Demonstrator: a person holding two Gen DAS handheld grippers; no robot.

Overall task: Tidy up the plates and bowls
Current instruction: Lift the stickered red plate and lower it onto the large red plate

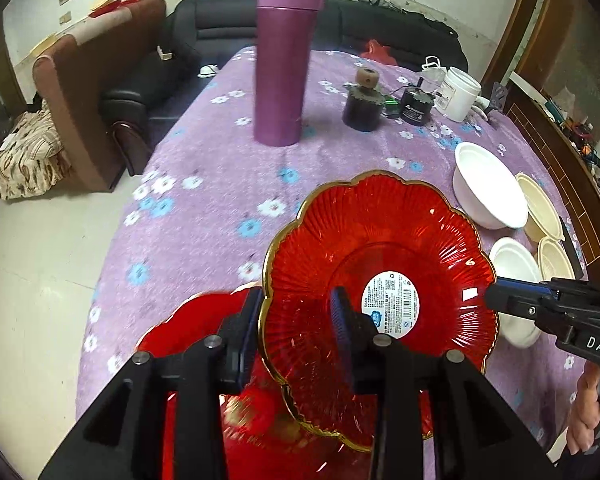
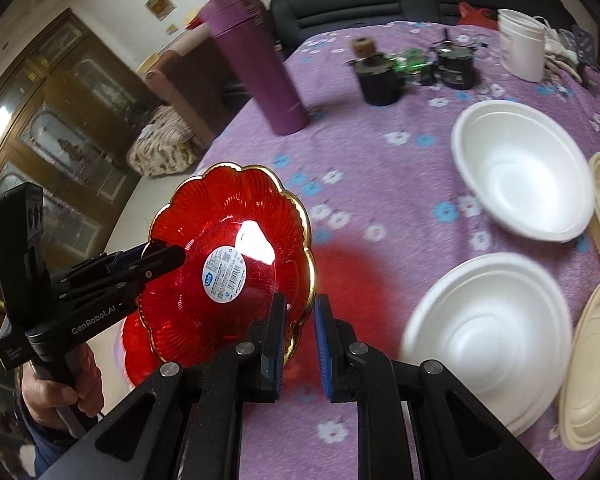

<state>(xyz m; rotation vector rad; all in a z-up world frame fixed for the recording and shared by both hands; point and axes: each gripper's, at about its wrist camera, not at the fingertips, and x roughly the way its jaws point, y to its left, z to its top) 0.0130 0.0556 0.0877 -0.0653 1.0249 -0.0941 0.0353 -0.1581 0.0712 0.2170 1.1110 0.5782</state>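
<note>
So we're mid-carry with the red plate (image 1: 380, 280), lifted off the purple tablecloth (image 1: 204, 184) above a second red plate (image 1: 188, 328). Our right gripper (image 2: 300, 344) is pinched tight on its gold rim. Our left gripper (image 1: 296, 332) straddles the opposite rim, jaws a bit apart, pads not clearly pressing. Next up, we'd guess: lower it straight onto the plate below.

Floral purple tablecloth (image 2: 380, 152) under white bowls (image 2: 520, 168), thermos (image 1: 284, 68).
</note>
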